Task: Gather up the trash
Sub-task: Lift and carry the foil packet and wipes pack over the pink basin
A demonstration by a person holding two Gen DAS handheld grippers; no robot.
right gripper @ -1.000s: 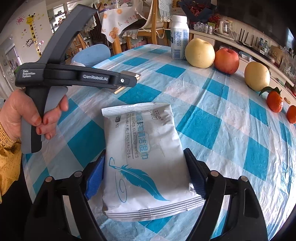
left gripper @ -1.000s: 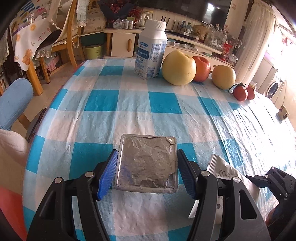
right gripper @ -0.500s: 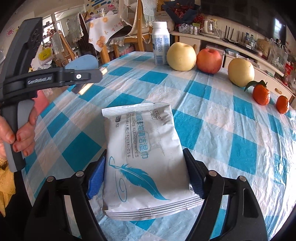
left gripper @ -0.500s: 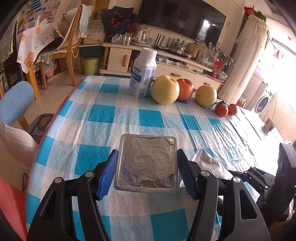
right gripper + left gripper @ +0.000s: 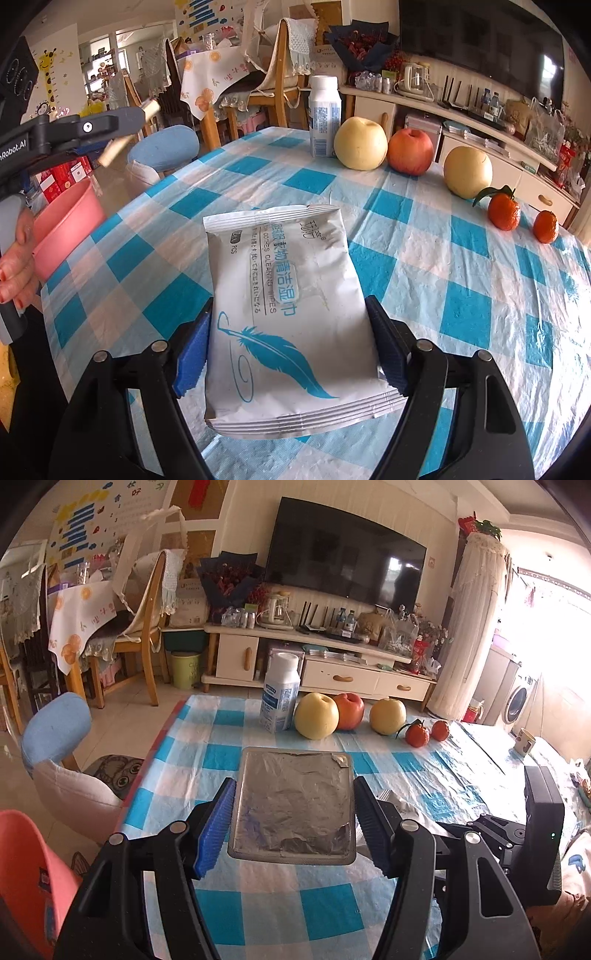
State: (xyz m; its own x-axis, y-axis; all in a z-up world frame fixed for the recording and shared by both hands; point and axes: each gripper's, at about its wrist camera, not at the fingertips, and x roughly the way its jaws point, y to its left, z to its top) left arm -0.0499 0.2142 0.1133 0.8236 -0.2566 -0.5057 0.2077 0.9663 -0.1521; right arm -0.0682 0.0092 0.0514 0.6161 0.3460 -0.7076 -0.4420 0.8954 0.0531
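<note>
My left gripper (image 5: 291, 812) is shut on a flat silver foil blister pack (image 5: 293, 805), held level above the blue-and-white checked tablecloth (image 5: 207, 753). My right gripper (image 5: 291, 339) is shut on a white wet-wipes packet with a blue feather print (image 5: 288, 302), held above the same cloth (image 5: 461, 280). The left gripper's body shows at the left edge of the right wrist view (image 5: 66, 129); the right gripper's body shows at the lower right of the left wrist view (image 5: 524, 834).
A white bottle (image 5: 279, 698), three large round fruits (image 5: 317, 716) and two small oranges (image 5: 417, 734) line the table's far edge. A pink bin (image 5: 66, 225) stands on the floor at the table's left. A blue chair (image 5: 55, 723) is beside it.
Both grippers have risen with their loads; the table looks farther below and more of the room shows. The pink bin has come into view at the left.
</note>
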